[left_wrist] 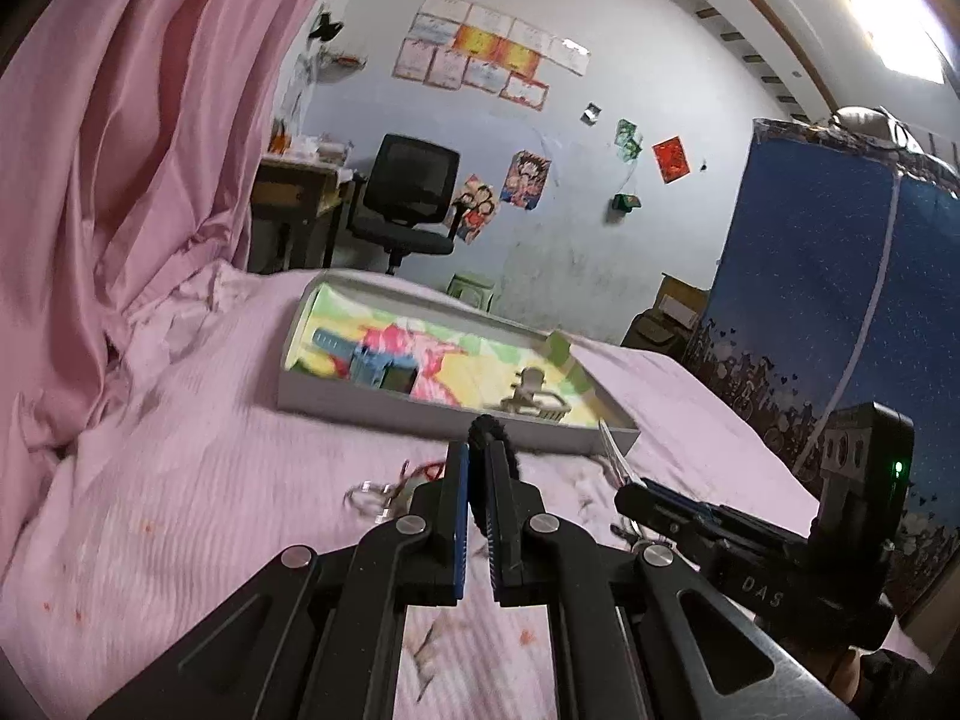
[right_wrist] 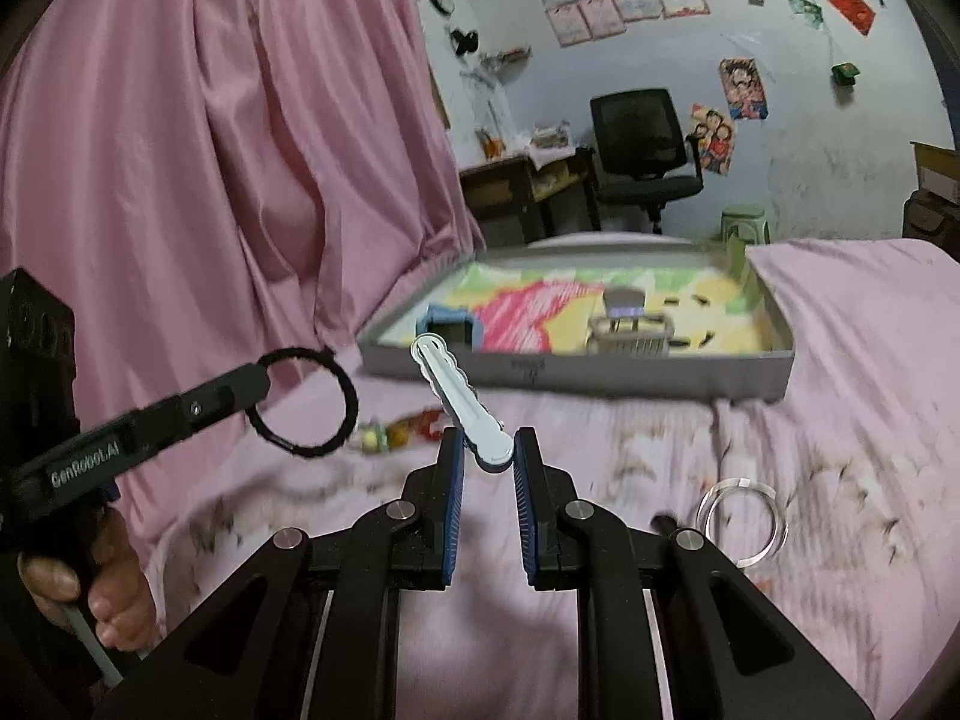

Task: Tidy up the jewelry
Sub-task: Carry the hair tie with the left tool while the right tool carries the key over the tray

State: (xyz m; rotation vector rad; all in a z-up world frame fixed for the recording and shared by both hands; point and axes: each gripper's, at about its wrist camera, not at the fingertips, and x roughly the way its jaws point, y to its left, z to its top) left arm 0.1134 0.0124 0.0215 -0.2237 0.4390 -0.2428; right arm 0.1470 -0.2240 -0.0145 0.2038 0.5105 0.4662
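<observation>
A pink curtain (right_wrist: 180, 150) hung along the left side of the room, falling to a bed covered with a pale pink ribbed sheet (left_wrist: 180, 480). In the right wrist view, a hand (right_wrist: 90, 588) at the far left held the left claw (right_wrist: 258, 381), which reached in over the bed, clamped shut on a black elastic hair tie (right_wrist: 306, 402) held up above the sheet. In the left wrist view the same black tie (left_wrist: 489, 438) stood pinched between that claw's (left_wrist: 477, 468) blue-padded fingers (left_wrist: 459, 510). Just past the tie, a small blurred trinket of red and yellow beads (right_wrist: 402, 433) lay on the sheet.

In the middle, the right claw (right_wrist: 486, 450) gripped one end of a pale blue, wavy-edged plastic hair clip (right_wrist: 462, 402), which pointed up and away to the left. In the left wrist view this claw (left_wrist: 630, 489) came in from the right with the clip (left_wrist: 612, 453) at its tip.

Beyond both claws, a shallow grey rectangular tray (right_wrist: 600, 369) with a bright pink, yellow and green lining rested on the bed. Inside it sat a blue box-shaped item (right_wrist: 450, 324) at the left and a grey comb-like piece (right_wrist: 627, 336) nearer the middle; both were blurred.

To the right, a clear ring-shaped bangle (right_wrist: 744, 525) lay flat on the sheet, near the right claw's side.
</observation>
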